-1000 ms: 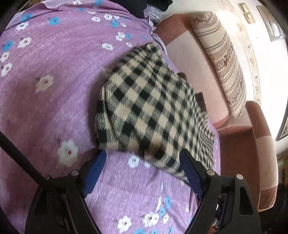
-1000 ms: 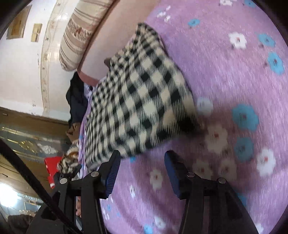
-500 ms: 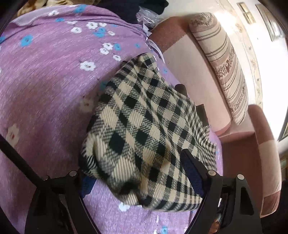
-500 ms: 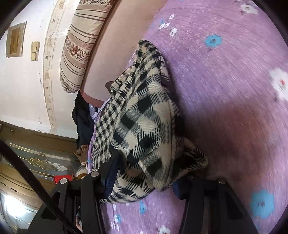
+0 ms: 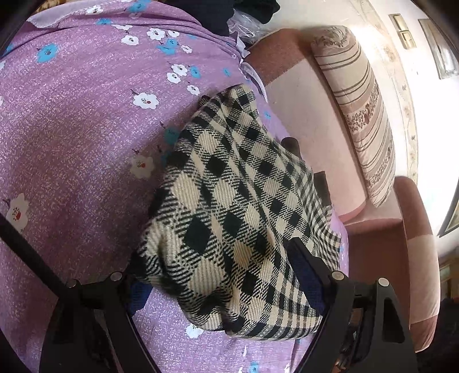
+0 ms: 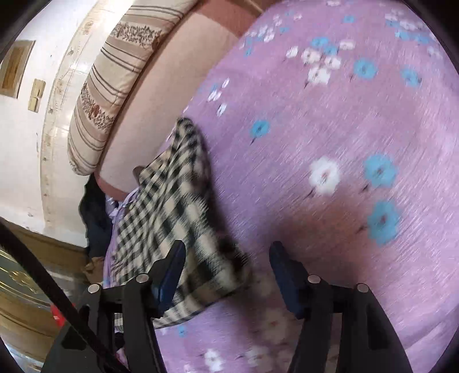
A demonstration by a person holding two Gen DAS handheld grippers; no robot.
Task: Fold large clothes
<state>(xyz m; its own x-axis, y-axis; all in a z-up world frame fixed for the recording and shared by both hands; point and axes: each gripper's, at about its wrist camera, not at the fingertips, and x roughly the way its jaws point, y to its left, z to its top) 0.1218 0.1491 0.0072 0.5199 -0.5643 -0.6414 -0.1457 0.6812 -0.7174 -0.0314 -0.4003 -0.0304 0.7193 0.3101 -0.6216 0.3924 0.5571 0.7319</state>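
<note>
The right wrist view is smeared by motion, so the checks of the garment [image 6: 172, 218] and the flowers on the sheet [image 6: 330, 137] blur into streaks there. In both views the lower frame is cut off by the black gripper frames, and a dark strap crosses the lower left corner. The left gripper's [image 5: 229, 275] left finger is mostly hidden under the folded cloth; only a bit of its blue pad [image 5: 137, 295] shows beneath the edge. A pile of dark clothes [image 5: 243, 11] at the far end of the bed is cut by the frame, and what lies in it cannot be made out.

The garment, a black-and-cream checked piece, lies folded in a thick bundle on the purple flowered sheet at the bed's edge, next to a pink sofa [image 5: 309, 120] with a striped cushion [image 5: 358, 114].

The left gripper points down at a slant, its jaws spread wide with the near end of the bundle lying between them; the pads do not visibly press the cloth. The right gripper [image 6: 226, 272] also tilts downward. Its jaws have just been opening and now stand apart: the left finger rests against the garment's corner, the right finger stands clear over bare sheet.
</note>
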